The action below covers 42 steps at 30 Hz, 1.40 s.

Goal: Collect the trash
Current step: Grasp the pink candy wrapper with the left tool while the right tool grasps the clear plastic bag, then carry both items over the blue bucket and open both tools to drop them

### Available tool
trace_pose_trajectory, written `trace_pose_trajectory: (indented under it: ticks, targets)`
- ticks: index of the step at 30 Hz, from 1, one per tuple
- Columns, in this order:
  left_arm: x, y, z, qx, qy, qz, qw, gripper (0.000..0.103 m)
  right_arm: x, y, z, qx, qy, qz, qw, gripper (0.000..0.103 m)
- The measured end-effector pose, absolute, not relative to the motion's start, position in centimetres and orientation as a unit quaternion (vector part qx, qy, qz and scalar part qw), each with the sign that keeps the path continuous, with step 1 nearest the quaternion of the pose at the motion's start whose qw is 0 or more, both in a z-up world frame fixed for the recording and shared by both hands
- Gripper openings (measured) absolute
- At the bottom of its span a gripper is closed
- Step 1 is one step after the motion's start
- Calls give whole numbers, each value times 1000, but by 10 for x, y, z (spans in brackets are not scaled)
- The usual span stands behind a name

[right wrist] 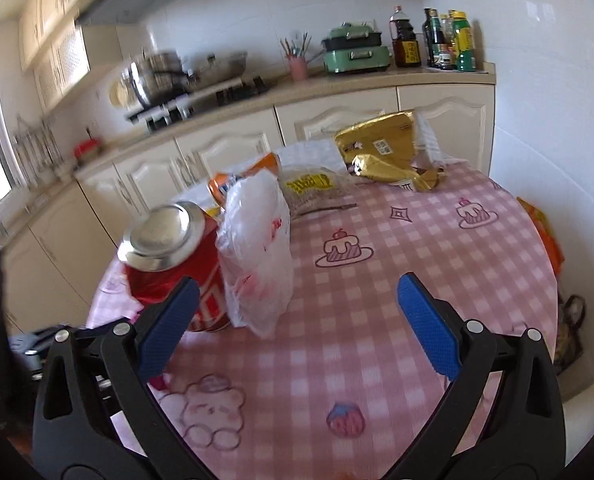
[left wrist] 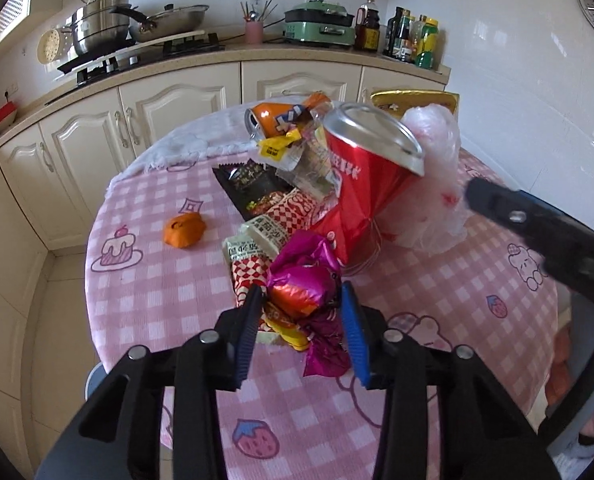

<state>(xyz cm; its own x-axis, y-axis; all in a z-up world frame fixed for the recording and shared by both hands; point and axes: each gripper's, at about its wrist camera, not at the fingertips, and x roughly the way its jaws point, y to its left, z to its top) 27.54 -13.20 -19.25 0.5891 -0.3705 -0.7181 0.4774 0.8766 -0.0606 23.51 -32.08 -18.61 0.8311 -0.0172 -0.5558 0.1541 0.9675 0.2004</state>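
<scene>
On a round table (left wrist: 145,304) under a pink checked cloth lie two crushed cans, one red (left wrist: 367,184) and one orange (left wrist: 275,118), one white plastic bag (left wrist: 437,184), one gold pouch (right wrist: 381,148), one orange peel (left wrist: 184,231) and several snack wrappers. The left gripper (left wrist: 301,304), angled down, clamps a crumpled magenta foil wrapper (left wrist: 303,280) at the pile's near edge. The right gripper (right wrist: 299,300) hangs with jaws wide apart and empty over bare cloth just beside the bag.
</scene>
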Motion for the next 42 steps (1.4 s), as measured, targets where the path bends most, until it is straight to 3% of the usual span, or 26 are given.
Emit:
trace_pose_trajectory:
  ticks: [4, 6, 7, 8, 9, 10, 14, 19, 24, 29, 34, 42]
  targets:
    - [271, -118, -185, 51, 375, -246, 892, 38, 259, -317, -195, 104, 309, -37, 945, 95]
    - [268, -110, -181, 47, 369, -245, 895, 38, 269, -320, -199, 116, 319, -25, 940, 74]
    - [268, -108, -179, 45, 366, -244, 897, 38, 274, -322, -201, 127, 323, -15, 938, 70]
    - [266, -104, -176, 39, 362, -245, 898, 38, 277, -324, -202, 134, 327, -5, 935, 59]
    - [265, -101, -173, 34, 360, -247, 899, 38, 281, -324, -203, 143, 329, 15, 933, 38]
    - [264, -98, -170, 28, 357, -247, 900, 38, 283, -324, -202, 144, 329, 21, 933, 29]
    - [255, -85, -158, 14, 339, -245, 908, 38, 267, -316, -189, 113, 305, -9, 946, 24]
    - [236, -55, -134, -21, 305, -245, 920, 38, 212, -299, -146, 60, 219, -79, 971, 24]
    - [219, -7, -116, -48, 273, -222, 935, 38, 185, -237, -105, 38, 177, 5, 983, 24]
    - [212, 62, -123, -68, 268, -158, 948, 38, 196, -134, -104, 3, 188, 129, 974, 24]
    - [228, 147, -166, -106, 313, -66, 942, 38, 244, -6, -161, -39, 260, 245, 933, 24]
    - [310, 259, -309, -166, 444, 32, 880, 38, 354, 115, -340, -49, 452, 289, 842, 24]
